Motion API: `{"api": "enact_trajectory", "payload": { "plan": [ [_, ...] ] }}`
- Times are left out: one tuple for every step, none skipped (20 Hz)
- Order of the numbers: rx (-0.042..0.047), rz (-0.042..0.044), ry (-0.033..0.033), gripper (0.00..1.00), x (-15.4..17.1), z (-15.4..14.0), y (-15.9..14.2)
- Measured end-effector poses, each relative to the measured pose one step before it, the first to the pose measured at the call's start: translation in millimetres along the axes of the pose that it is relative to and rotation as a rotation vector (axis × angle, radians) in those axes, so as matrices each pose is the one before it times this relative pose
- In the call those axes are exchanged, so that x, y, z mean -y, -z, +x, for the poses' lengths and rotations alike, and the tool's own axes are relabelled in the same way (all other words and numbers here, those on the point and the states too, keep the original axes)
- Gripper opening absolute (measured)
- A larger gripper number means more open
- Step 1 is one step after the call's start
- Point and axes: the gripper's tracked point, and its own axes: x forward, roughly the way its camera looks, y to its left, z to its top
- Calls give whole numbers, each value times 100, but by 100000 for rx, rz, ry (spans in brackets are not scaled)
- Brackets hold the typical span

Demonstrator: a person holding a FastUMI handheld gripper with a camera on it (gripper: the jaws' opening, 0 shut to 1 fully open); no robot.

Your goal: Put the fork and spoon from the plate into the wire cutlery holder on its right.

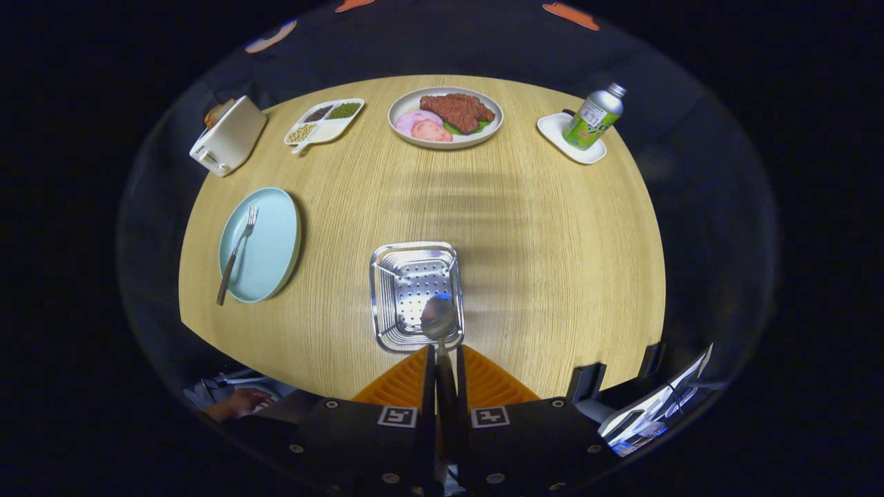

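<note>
Spoon (439,319) held over the cutlery holder (414,293).
Tongs (442,362) clamped on the spoon's handle, bowl just ahead above the holder's near edge; fork (237,252) lay on the blue plate (271,248), left on the table (518,228).

1. Bright, even light falls on the tabletop (539,248); the surroundings are dark.
2. Soft banded shadows cross the wood beyond the metal holder (414,293), which shows glare.
3. Fisheye distortion curves the tabletop's edges.
4. Focus is sharp centrally, softer at the rim.
</note>
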Motion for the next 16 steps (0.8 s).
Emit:
{"api": "enact_trajectory", "payload": {
  "plan": [
    [2896, 923, -143, 15, 78, -507, -890],
    [2442, 1363, -921, 15, -68, -495, -666],
    [2624, 1968, -2318, 15, -483, -464, -930],
    [2848, 2341, -2100, 16, -498, -408, -727],
    [3169, 1967, -2143, 18, -569, -444, -842],
    [3742, 1466, -1697, 22, -420, -362, -805],
    [4315, 992, -1677, 26, -703, -368, -1045],
    [5034, 621, -2363, 31, -852, -590, -894],
    [5702, 144, -2740, 36, -1111, -325, -1276],
    [7317, -356, -3715, 41, -1311, -475, -1452],
    [8266, 262, -2480, 44, -1280, -203, -1839],
    [6577, -71, -2639, 50, -1275, 41, -1237],
    [4619, -175, -1627, 52, -1155, -40, -893],
    [4427, -114, -1143, 58, -964, -113, -844],
    [4638, -101, -727, 65, -1042, 91, -1115],
    [5425, 17, -514, 71, -899, -141, -1188]
  ]
}}
